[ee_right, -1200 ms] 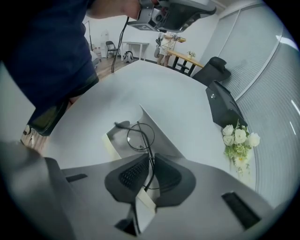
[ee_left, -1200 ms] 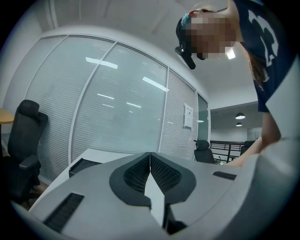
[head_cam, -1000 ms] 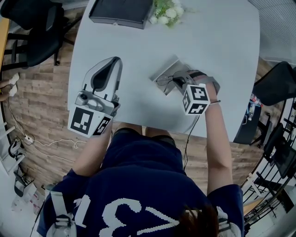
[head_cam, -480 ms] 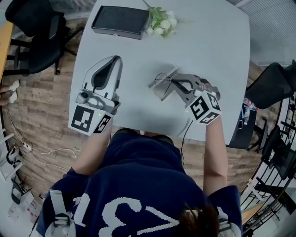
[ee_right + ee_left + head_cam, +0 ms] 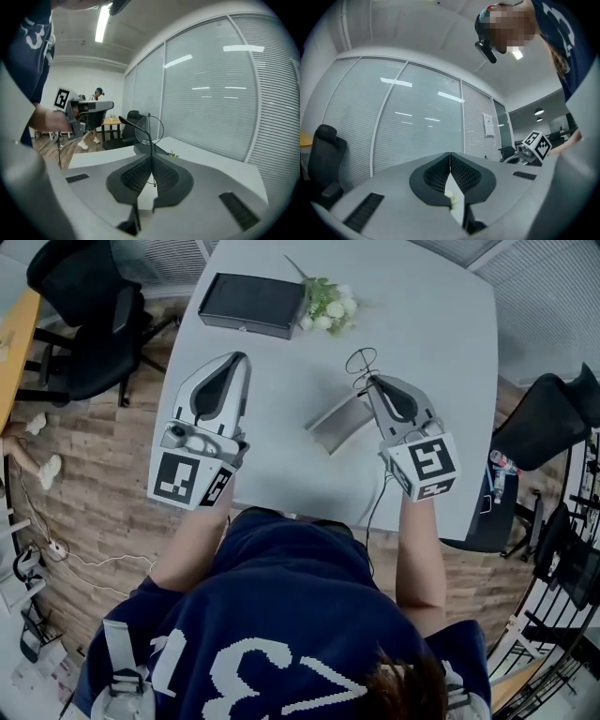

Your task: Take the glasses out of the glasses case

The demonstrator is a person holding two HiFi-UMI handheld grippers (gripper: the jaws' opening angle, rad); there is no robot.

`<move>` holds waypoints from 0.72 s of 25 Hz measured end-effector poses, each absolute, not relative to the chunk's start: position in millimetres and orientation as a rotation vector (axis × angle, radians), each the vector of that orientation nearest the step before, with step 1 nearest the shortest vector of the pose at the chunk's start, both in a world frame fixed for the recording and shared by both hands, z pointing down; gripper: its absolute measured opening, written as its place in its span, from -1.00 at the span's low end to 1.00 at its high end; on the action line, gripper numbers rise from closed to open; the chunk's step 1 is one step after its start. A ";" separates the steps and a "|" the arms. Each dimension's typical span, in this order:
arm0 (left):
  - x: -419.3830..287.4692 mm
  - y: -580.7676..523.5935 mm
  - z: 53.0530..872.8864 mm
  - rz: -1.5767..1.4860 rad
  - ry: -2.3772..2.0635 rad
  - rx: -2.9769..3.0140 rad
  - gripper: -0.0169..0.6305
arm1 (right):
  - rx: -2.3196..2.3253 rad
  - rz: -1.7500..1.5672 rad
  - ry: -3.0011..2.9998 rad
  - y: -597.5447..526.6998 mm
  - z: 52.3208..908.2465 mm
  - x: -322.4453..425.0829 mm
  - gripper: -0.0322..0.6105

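The thin-wire glasses point(image 5: 360, 363) point(image 5: 149, 129) hang in the air above the table, pinched by my right gripper point(image 5: 370, 379) point(image 5: 152, 157), whose jaws are shut on the frame. One round lens and a dark temple arm stick up past the fingertips in the right gripper view. The open grey glasses case point(image 5: 339, 423) lies on the white table point(image 5: 450, 352), just left of the right gripper and below it. My left gripper point(image 5: 233, 360) point(image 5: 450, 157) is held up over the table's left part, jaws shut with nothing between them.
A black flat box point(image 5: 251, 303) and a small bunch of white flowers point(image 5: 327, 303) lie at the table's far edge. Black office chairs stand at the left point(image 5: 80, 329) and the right point(image 5: 544, 418) of the table. Glass partition walls with blinds surround the room.
My right gripper has lifted the glasses up out of the case and rolled its wrist, so the glasses now stand above the fingertips. The left gripper has risen a little.
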State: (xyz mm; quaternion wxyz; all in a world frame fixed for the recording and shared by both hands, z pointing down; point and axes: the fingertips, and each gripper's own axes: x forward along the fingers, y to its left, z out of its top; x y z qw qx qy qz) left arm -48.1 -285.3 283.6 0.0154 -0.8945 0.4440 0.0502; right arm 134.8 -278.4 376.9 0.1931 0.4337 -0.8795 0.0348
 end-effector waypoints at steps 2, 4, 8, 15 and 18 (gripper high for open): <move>-43.0 -285.3 283.9 0.150 1.363 -2.779 -0.90 | 1.293 0.115 -2.448 -275.2 369.4 145.7 -0.81; -32.2 -284.9 285.2 0.151 1.325 -2.790 -0.90 | 1.358 0.130 -2.420 -268.2 362.8 159.4 -0.81; 3.9 -284.2 289.5 0.165 1.205 -2.854 -0.90 | 1.495 0.154 -2.341 -248.0 353.9 197.8 -0.81; 74.9 -271.6 298.0 0.179 0.973 -2.973 -0.90 | 1.635 0.261 -2.130 -204.3 383.8 261.3 -0.81; 92.2 -266.4 305.8 0.161 0.914 -3.008 -0.90 | 1.623 0.381 -2.031 -188.1 425.9 274.8 -0.81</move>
